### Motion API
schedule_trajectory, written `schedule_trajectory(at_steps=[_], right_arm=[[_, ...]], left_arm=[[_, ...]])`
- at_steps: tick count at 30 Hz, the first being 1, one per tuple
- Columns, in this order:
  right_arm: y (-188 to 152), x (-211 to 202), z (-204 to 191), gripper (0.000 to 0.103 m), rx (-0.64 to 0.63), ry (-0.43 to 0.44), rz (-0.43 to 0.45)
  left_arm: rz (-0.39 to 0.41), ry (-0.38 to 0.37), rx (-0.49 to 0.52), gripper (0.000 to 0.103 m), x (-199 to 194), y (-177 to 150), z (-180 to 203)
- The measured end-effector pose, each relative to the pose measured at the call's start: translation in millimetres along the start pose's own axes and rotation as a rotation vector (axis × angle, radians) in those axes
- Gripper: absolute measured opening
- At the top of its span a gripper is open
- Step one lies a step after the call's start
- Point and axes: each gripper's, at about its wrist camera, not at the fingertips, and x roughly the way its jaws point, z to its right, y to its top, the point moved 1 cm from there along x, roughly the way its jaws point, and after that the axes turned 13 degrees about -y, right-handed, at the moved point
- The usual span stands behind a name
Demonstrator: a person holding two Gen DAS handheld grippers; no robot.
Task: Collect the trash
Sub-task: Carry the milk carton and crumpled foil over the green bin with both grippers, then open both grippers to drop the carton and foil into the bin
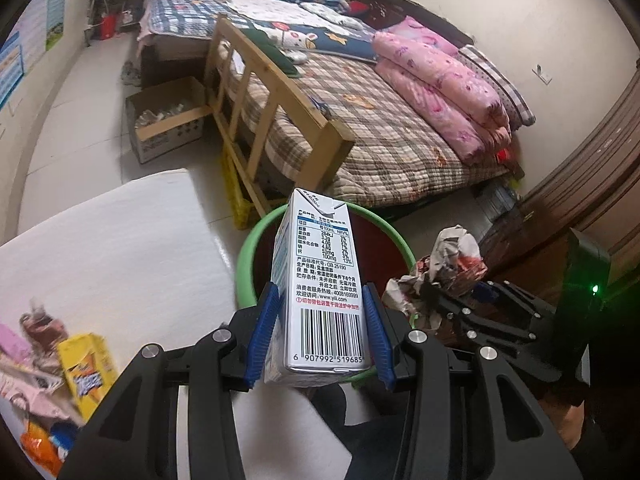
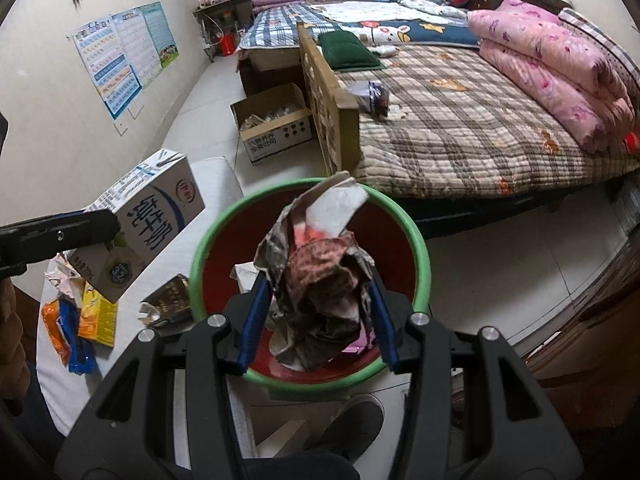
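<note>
My left gripper [image 1: 320,336] is shut on a white milk carton [image 1: 320,292] and holds it upright at the near left rim of a red bin with a green rim [image 1: 256,236]. The carton also shows in the right wrist view [image 2: 148,216], left of the bin [image 2: 416,236]. My right gripper [image 2: 316,320] is shut on a crumpled newspaper wad [image 2: 320,264] held over the bin's opening. The wad also shows in the left wrist view [image 1: 444,268]. Some trash lies in the bin.
A white table [image 2: 200,184] at left holds a yellow snack box [image 2: 98,316], an orange and blue wrapper [image 2: 64,332] and a crushed foil pack [image 2: 168,300]. A bed with a wooden footboard [image 2: 332,128] stands behind. A cardboard box [image 2: 276,128] sits on the floor.
</note>
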Motion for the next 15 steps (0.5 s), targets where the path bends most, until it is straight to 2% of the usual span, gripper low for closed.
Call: schedule_trajectory(at_steps=[15], right_arm=[[-7.8, 38.6, 15.7, 0.046, 0.016, -0.004, -0.062]], left_arm=[[-0.057, -0.018, -0.002, 0.041, 51.8, 16.4, 0.3]])
